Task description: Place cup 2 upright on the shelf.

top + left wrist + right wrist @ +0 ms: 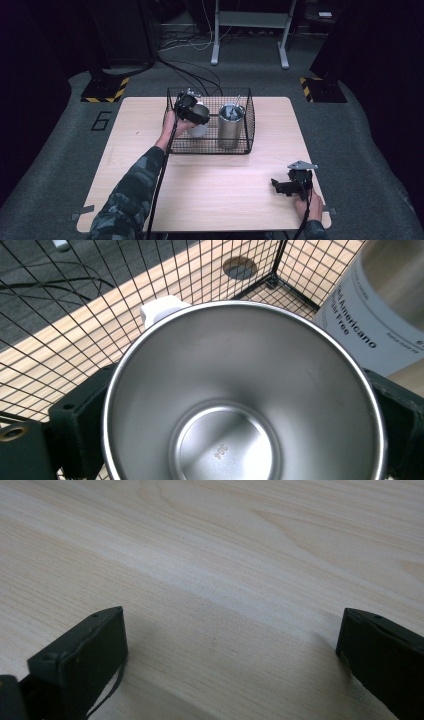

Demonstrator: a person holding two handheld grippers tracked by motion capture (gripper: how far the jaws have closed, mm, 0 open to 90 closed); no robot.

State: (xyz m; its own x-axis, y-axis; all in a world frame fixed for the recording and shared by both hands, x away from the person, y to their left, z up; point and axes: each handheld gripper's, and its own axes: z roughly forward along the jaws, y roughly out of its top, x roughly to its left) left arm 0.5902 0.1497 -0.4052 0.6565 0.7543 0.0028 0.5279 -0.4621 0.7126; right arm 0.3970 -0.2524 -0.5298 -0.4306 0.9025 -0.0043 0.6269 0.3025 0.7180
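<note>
Left hand-held gripper (192,112) clamps the steel cup (245,395) inside the wire basket (248,131), tall tumbler (230,126) just beside; right hand-held gripper (232,655) gapes.

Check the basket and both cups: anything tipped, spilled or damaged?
Nothing stands out. The steel cup sits between the left gripper jaws inside the wire basket; its inside looks empty, no dents visible. The tall tumbler stands upright beside it. The right gripper is open over bare table.
</note>
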